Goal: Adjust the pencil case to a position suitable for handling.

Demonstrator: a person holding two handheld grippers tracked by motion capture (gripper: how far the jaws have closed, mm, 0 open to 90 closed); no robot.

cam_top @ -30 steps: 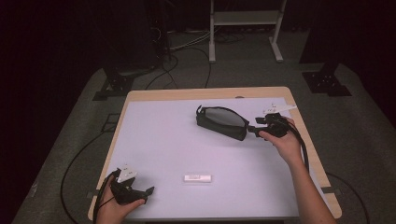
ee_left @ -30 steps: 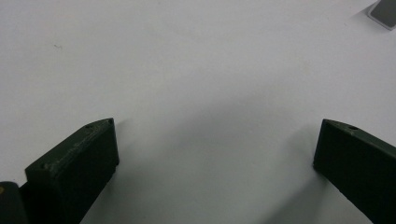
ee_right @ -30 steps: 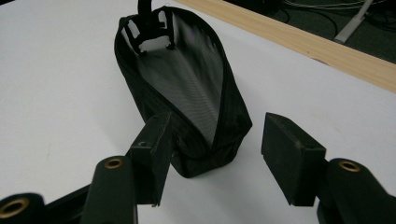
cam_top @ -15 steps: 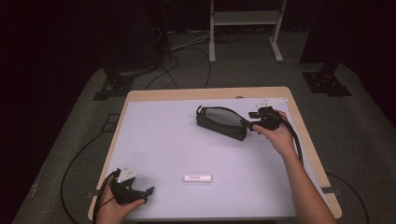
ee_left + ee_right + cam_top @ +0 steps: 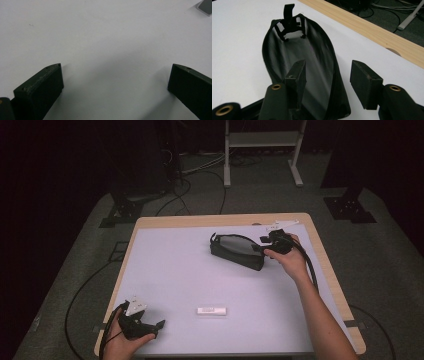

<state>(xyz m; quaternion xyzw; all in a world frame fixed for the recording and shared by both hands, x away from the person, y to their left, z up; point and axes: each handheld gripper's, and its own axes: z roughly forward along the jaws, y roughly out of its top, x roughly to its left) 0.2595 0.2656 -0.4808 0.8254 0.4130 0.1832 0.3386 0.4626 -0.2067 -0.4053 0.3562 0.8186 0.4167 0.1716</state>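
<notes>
The tabletop (image 5: 175, 270) is a pale, matte, whitish sheet edged with a light wooden border, which shows most plainly along its far side and right side. A black mesh pouch (image 5: 239, 251) lies on it in the far right part, long and narrow, its top unzipped and gaping; in the right gripper view the pouch (image 5: 312, 72) runs away from the camera with a small strap loop at its far end.

The right gripper (image 5: 264, 248) is at the near-right end of the pouch. Its fingers (image 5: 367, 83) stand partly apart, one inside the pouch's open mouth and the other outside the right wall, so the wall is between them, but the pads do not press on it. The fingers have just been closing a little.

The left gripper (image 5: 150, 326) rests at the near left corner of the tabletop, well apart from the pouch, its fingers (image 5: 40, 87) spread wide over bare surface with nothing between them.

A small white stick-like object (image 5: 211, 310) lies on the tabletop nearer the person than the pouch, between the two grippers.

Around the tabletop the room is dark. The floor (image 5: 75, 270) is grey carpet with black cables (image 5: 190, 185) trailing across it, a white metal stand (image 5: 260, 150) stands beyond the pouch, and black stand bases (image 5: 350, 205) sit to either side.
</notes>
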